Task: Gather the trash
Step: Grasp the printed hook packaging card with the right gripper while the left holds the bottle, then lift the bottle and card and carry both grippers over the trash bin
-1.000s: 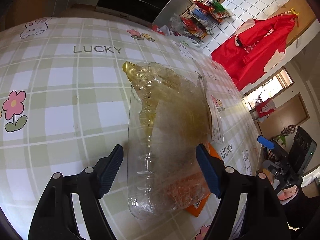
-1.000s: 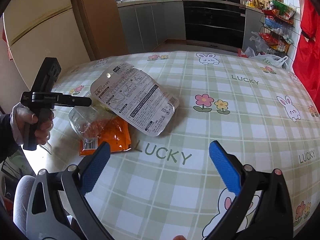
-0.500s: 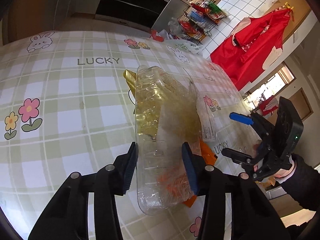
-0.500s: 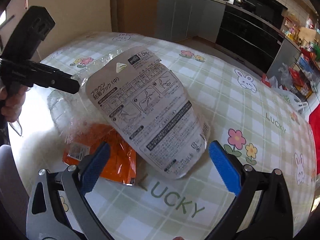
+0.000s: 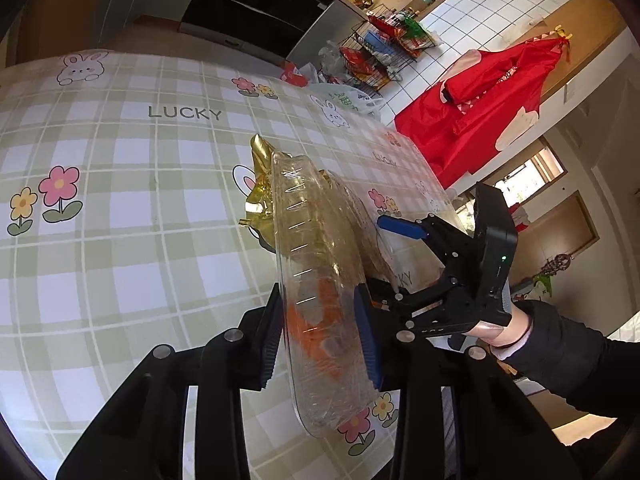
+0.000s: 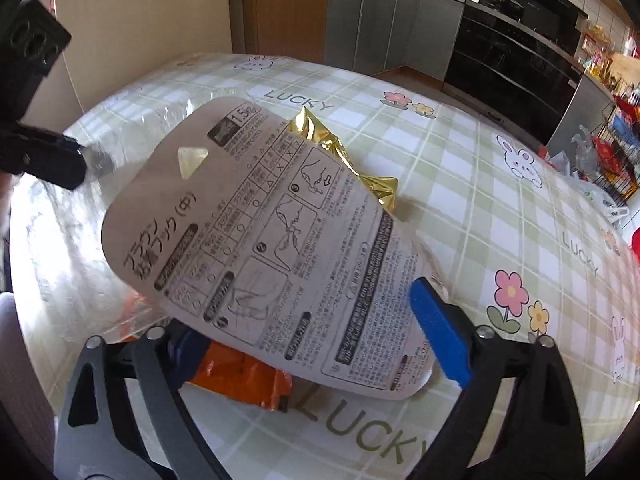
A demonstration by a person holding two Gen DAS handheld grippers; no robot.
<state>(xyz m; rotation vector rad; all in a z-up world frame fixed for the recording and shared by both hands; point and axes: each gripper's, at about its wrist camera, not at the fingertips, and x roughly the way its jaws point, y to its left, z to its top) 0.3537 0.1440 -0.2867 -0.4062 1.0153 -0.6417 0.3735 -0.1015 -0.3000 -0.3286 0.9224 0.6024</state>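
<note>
Left gripper [image 5: 320, 336] clamps the clear plastic package [image 5: 320, 264]; right gripper [image 6: 316, 332] gapes wide, one pad card-hidden.

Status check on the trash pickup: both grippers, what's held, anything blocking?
Left gripper shut on clear plastic package, tilted up on edge. Right gripper open, straddling printed backing card. Gold wrapper and orange wrapper lie beneath it on the table.

The left tool [image 5: 320, 340] is clamped tight on a clear pack [image 5: 320, 280]; the right tool [image 6: 320, 344] is spread wide, level, close alongside.
</note>
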